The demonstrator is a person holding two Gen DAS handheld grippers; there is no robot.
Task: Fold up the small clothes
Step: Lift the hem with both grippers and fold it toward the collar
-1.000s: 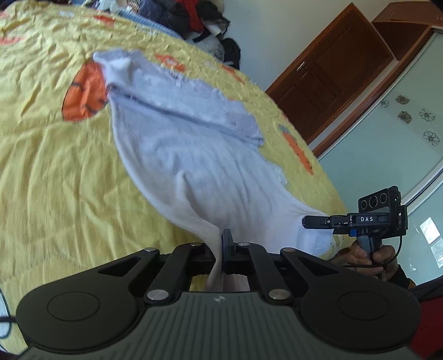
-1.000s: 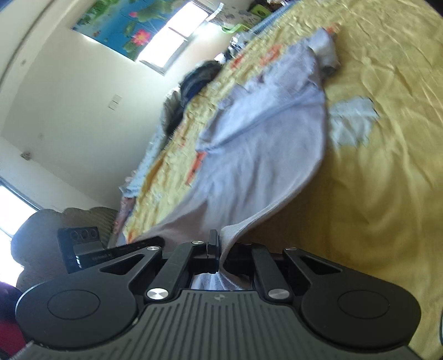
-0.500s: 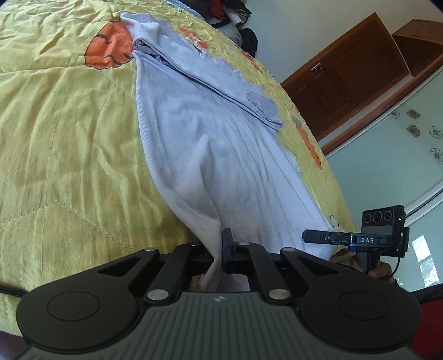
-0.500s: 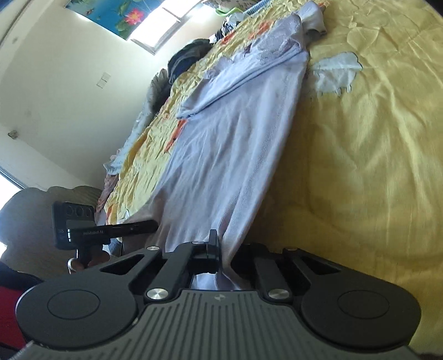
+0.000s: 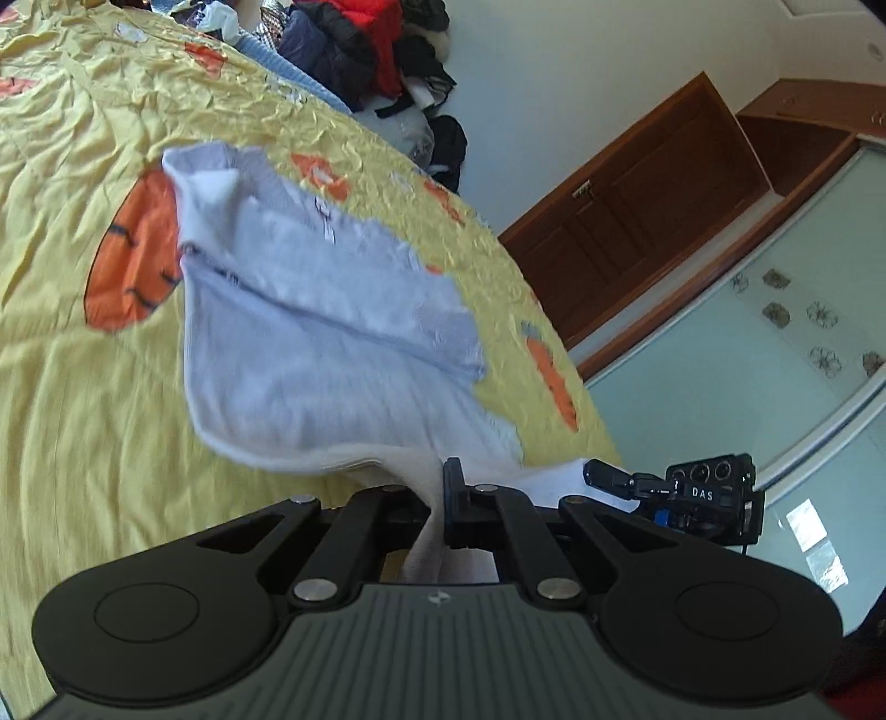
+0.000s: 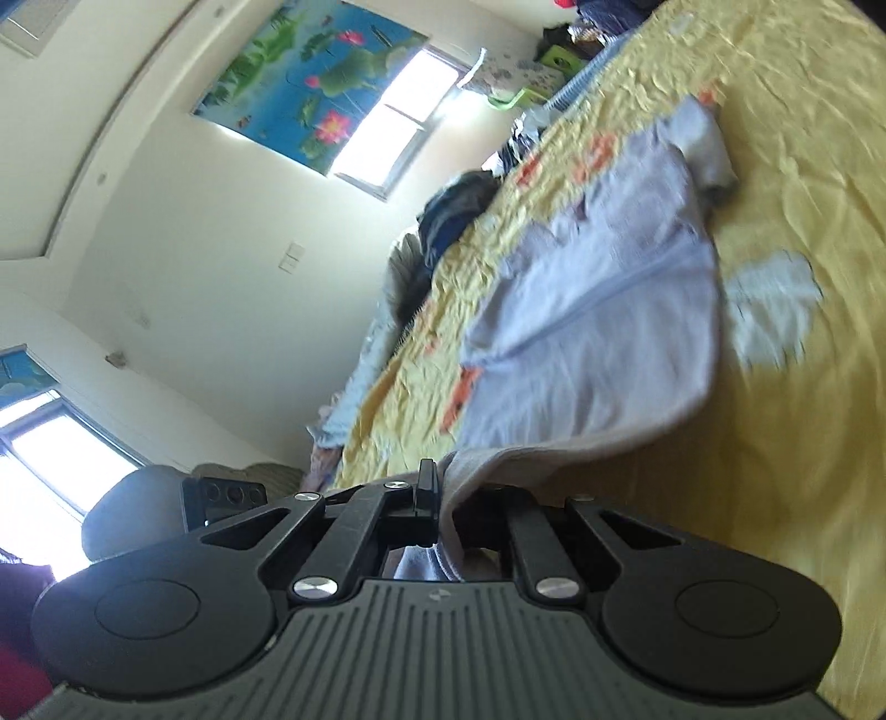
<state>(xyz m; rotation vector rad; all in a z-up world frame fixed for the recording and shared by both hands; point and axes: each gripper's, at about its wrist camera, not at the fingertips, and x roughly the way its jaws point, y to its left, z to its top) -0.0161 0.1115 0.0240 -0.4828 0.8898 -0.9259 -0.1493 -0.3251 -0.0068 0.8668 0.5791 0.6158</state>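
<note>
A small pale lilac-white garment [image 5: 332,332] lies on the yellow bedspread [image 5: 72,399], its far part folded over along a seam. My left gripper [image 5: 440,498] is shut on its near hem, which bunches between the black fingers. In the right wrist view the same garment [image 6: 598,332] stretches away from my right gripper [image 6: 443,498], which is shut on the other near corner. Its near edge is lifted off the bed and sags between the two grips. The right gripper [image 5: 609,476] also shows at the right of the left wrist view.
A heap of dark and red clothes [image 5: 365,50] sits at the far end of the bed. A brown wooden door [image 5: 653,221] and frosted glass panel [image 5: 747,360] stand to the right. A window [image 6: 398,133] and lotus poster [image 6: 310,83] are on the wall.
Both grippers have risen with the near hem, so the garment that was pulled out taut half a second ago now hangs slack, and its near edge curls up off the bedspread.
</note>
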